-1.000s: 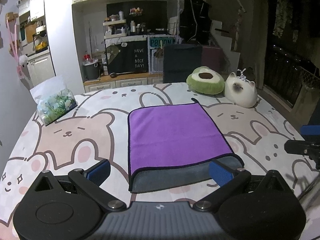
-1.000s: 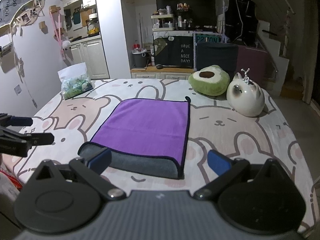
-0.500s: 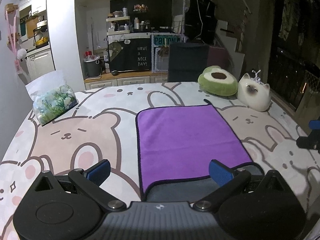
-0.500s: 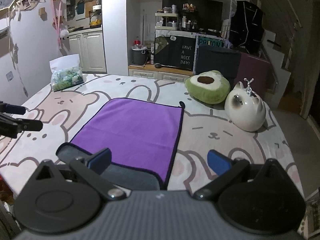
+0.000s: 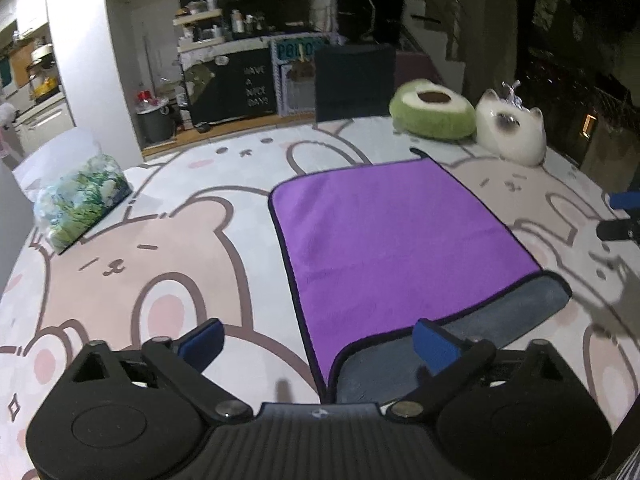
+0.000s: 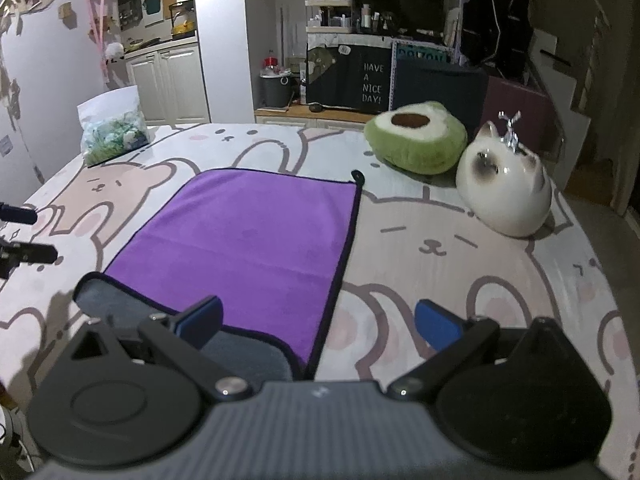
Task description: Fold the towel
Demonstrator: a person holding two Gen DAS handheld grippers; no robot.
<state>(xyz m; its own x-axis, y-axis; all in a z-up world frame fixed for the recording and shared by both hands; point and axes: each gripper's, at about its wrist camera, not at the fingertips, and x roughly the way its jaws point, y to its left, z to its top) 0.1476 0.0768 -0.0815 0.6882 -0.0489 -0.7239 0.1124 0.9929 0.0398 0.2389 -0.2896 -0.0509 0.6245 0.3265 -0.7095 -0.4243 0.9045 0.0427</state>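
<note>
Lying flat on the table (image 5: 120, 292), purple towel (image 5: 392, 232), avocado cushion (image 6: 416, 142) and cat figure (image 6: 506, 188) beyond it, both grippers' fingers (image 5: 200, 338) wide, empty

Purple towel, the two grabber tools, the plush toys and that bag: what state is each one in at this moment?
Purple towel: flat on the table, already folded, grey underside showing along the near edge.
Left gripper: open, holding nothing.
Right gripper: open, holding nothing.
Avocado plush: resting beyond the towel.
Cat plush: resting beside the avocado.
Plastic bag: standing, filled.
</note>
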